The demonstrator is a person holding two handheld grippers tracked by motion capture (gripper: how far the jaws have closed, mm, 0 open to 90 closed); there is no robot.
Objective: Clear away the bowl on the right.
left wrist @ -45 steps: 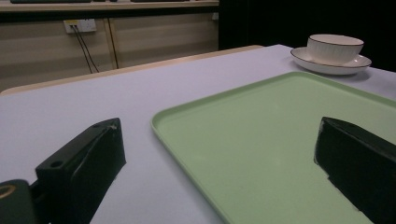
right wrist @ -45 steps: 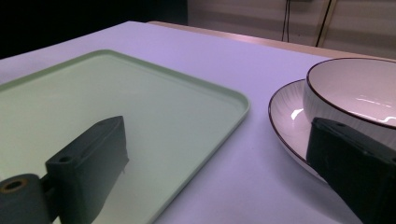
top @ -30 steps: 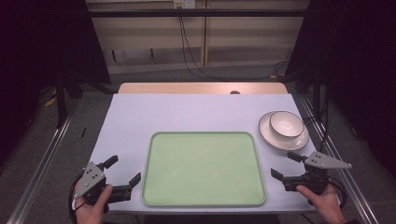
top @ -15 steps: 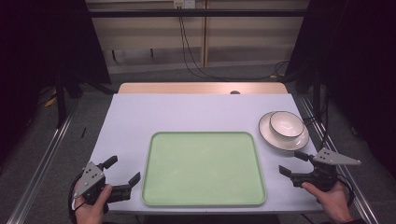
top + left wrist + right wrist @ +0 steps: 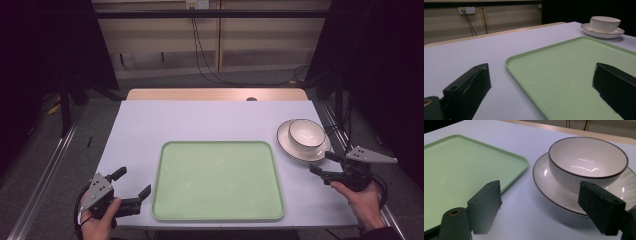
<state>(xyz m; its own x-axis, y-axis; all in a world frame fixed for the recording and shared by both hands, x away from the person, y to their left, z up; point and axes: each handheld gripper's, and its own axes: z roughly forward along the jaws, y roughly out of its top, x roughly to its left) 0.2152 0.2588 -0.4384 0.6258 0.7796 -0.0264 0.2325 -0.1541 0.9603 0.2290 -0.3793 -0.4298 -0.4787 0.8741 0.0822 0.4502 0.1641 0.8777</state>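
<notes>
At the near edge of the pale lilac table (image 5: pixel 210 122), two hands are each holding a pair of black tongs. The left tongs (image 5: pixel 131 187) are sitting low by the near left corner of the flat, light green plastic tray (image 5: pixel 217 180), with the left hand (image 5: pixel 97 220) wrapped around the handle. Their jaws are spread wide with nothing between them, one over the table and one over the tray, as the left gripper view shows.

On the other side, the right hand (image 5: pixel 362 200) is holding the right tongs (image 5: pixel 322 164) just beside the near rim of the round white saucer with a thin dark edge (image 5: pixel 287 145). Those jaws have just been closing a little, yet they are standing apart and pinching nothing. In the right gripper view one jaw is hanging over the table near the tray's corner and the other in front of the saucer's rim.

A bit farther back, the white bowl with a dark brown rim (image 5: pixel 306 132) is sitting upright in the middle of the saucer, near the right edge of the table, close to the tray's far right corner but not touching it.
</notes>
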